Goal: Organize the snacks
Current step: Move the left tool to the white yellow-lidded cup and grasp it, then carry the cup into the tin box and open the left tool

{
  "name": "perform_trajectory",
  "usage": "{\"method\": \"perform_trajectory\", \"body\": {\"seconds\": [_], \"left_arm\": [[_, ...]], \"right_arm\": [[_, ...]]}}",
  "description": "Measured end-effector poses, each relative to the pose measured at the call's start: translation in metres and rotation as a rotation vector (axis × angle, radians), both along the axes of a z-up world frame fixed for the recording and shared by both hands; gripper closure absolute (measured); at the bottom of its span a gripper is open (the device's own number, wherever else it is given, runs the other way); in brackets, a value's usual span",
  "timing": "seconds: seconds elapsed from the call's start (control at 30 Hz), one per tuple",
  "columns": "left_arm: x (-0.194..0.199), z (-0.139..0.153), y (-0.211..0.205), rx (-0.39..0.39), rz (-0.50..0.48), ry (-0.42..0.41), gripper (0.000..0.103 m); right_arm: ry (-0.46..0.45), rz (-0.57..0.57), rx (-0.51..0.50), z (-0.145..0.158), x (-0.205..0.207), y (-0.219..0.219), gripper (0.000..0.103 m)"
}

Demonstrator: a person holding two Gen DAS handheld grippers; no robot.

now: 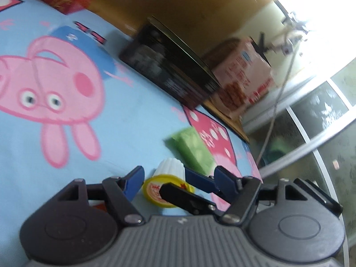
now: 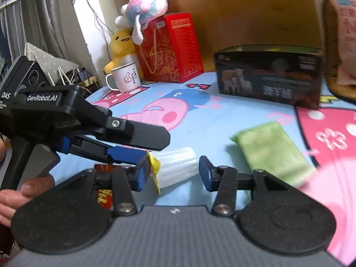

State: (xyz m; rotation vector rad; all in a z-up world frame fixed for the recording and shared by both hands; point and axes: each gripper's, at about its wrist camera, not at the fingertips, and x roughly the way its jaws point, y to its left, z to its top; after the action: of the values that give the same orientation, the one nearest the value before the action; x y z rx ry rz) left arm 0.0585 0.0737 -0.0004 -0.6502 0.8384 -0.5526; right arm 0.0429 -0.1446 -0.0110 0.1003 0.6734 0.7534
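A small white ribbed jelly cup (image 2: 178,166) with a yellow lid (image 1: 160,189) lies on its side on the cartoon bed sheet (image 1: 55,138). My right gripper (image 2: 173,171) straddles it end to end. One blue pad rests at the lid's edge and the other stands a sliver off the cup's base. My left gripper (image 1: 179,176) comes in from the left, open, with the cup between its blue pads and gaps on both sides. In the right wrist view its fingertips (image 2: 144,155) reach the lid. A green packet (image 2: 273,151) lies just beyond the cup.
At the back stand a black box (image 2: 269,75), a red box (image 2: 171,46) with plush toys (image 2: 142,6) on it, a white mug (image 2: 125,77) and a pink bag (image 2: 344,33). A red packet (image 2: 104,187) lies under the right gripper. A hand (image 2: 13,198) holds the left gripper.
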Motion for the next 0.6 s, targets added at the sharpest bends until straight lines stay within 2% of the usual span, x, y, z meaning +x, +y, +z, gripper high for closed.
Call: {"method": "perform_trajectory", "body": {"seconds": [0.27,0.47,0.6], "left_arm": [[0.004,0.004,-0.063,0.039,-0.168,-0.003,0.032],[0.004,0.000,-0.119,0.068,-0.306,0.003,0.032],[0.003,0.004,-0.139,0.078,-0.349,-0.011,0.032]], "right_arm": [[0.002,-0.112,0.003,0.000,-0.021,-0.056,0.052],[-0.032,-0.232,-0.032,0.000,-0.039,-0.095,0.051],[-0.056,-0.332,-0.048,0.001,-0.051,-0.125,0.047]]}}
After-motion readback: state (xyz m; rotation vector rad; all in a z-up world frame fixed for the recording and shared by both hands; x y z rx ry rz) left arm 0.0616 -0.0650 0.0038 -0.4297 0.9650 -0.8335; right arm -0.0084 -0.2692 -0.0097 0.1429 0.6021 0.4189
